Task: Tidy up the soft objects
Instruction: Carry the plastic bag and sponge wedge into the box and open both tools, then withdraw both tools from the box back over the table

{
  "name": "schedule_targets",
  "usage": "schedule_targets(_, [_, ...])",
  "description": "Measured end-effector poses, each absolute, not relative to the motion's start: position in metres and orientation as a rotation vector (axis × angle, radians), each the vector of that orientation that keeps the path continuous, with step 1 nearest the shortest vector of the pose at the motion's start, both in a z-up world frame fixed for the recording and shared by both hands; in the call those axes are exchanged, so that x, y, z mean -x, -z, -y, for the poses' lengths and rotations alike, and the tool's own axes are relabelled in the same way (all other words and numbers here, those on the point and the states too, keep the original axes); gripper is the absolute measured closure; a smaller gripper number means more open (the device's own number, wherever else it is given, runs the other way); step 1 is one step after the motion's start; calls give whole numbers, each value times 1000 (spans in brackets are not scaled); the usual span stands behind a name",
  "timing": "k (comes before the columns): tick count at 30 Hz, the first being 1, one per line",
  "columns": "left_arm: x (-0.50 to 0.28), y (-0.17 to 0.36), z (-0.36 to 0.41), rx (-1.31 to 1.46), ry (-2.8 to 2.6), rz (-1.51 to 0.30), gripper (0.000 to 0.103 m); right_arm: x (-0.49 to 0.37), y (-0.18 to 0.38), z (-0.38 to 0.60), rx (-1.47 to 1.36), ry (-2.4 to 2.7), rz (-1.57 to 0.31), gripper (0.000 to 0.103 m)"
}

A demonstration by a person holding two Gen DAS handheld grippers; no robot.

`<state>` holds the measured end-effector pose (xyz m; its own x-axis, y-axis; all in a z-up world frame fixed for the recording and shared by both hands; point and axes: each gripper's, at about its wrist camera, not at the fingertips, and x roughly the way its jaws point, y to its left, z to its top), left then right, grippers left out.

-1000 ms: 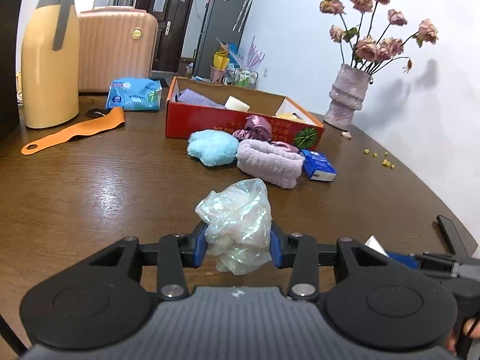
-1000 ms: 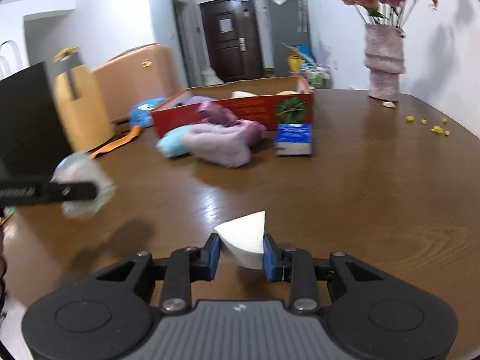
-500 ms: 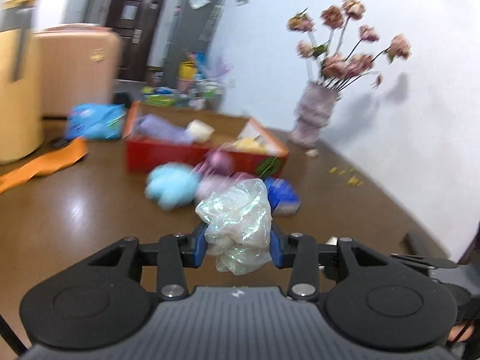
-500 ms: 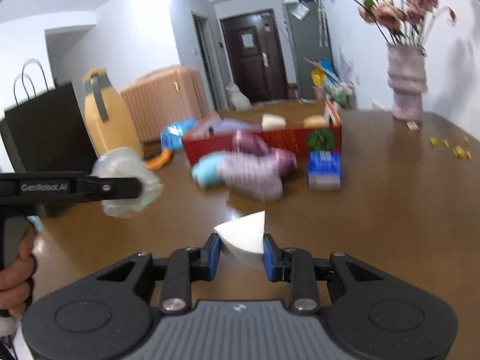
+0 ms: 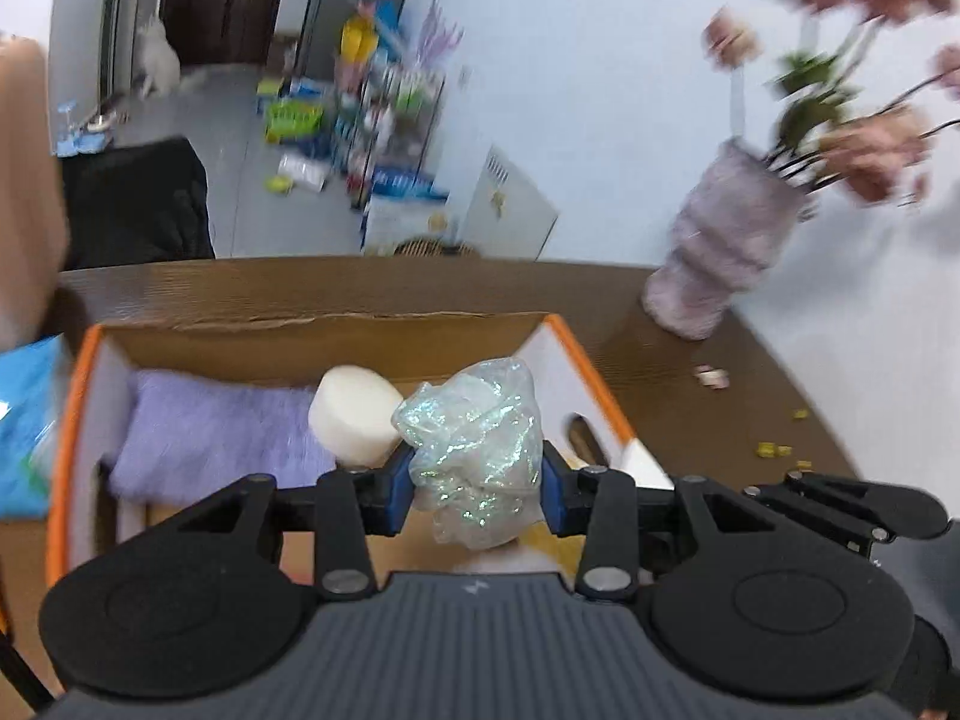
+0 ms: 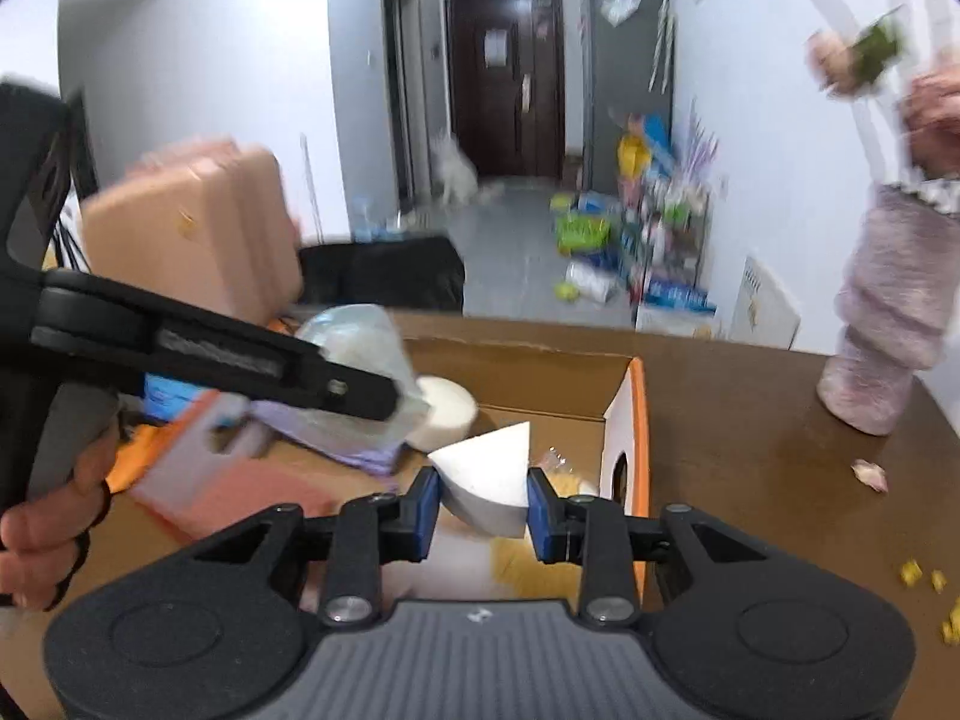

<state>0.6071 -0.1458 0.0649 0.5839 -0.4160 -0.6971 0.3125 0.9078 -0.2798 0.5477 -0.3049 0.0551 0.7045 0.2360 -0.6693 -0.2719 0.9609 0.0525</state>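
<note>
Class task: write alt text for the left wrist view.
The left gripper pinches a crumpled iridescent plastic bag above an open cardboard box holding a lilac fluffy cloth and white round sponge.

Both views bright, even indoor light; white walls near overexposed, no hard shadows. Strong fisheye: dark corners, table edge [image 5: 360, 276] bowed, door [image 6: 510, 84] and walls curved. Motion blur heavy toward edges: flowers [image 5: 852, 60] smeared, vase [image 6: 888, 312] soft, suitcase [image 6: 192, 228] doubled, floor clutter streaked. Gripper bodies sharp at bottom. Crinkled film [image 5: 474, 450] sharp, iridescent glints. White wedge [image 6: 486, 480] crisp, shaded underside. Faint sheen on table right.
</note>
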Motion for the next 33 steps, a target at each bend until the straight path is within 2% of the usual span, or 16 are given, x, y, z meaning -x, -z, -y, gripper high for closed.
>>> schedule_targets(5, [-681,-33,173,78,408,-935,59,-631,-27,296,84,-267,-852,73])
schedule_targets(7, [-706,-24,179,80,393,-965,55,-653,-16,291,123,-241,-873,71])
schedule_targets(9, [-723,-16,180,107,400,-1009,45,-670,-8,288,139,-229,-902,68])
schedule_targets(13, [-731,-14,177,125,422,-1003,37,-679,-3,288,161,-210,-902,49])
schedule_targets(16, [-727,-21,172,111,418,-987,37,-677,-8,294,136,-209,-890,45])
schedule_targets(24, [-680,-65,132,65,359,-932,31,-632,-46,317,108,-190,-873,45])
schedule_targets(33, [-540,-115,66,-12,298,-838,25,-514,-113,326,110,-218,-811,36])
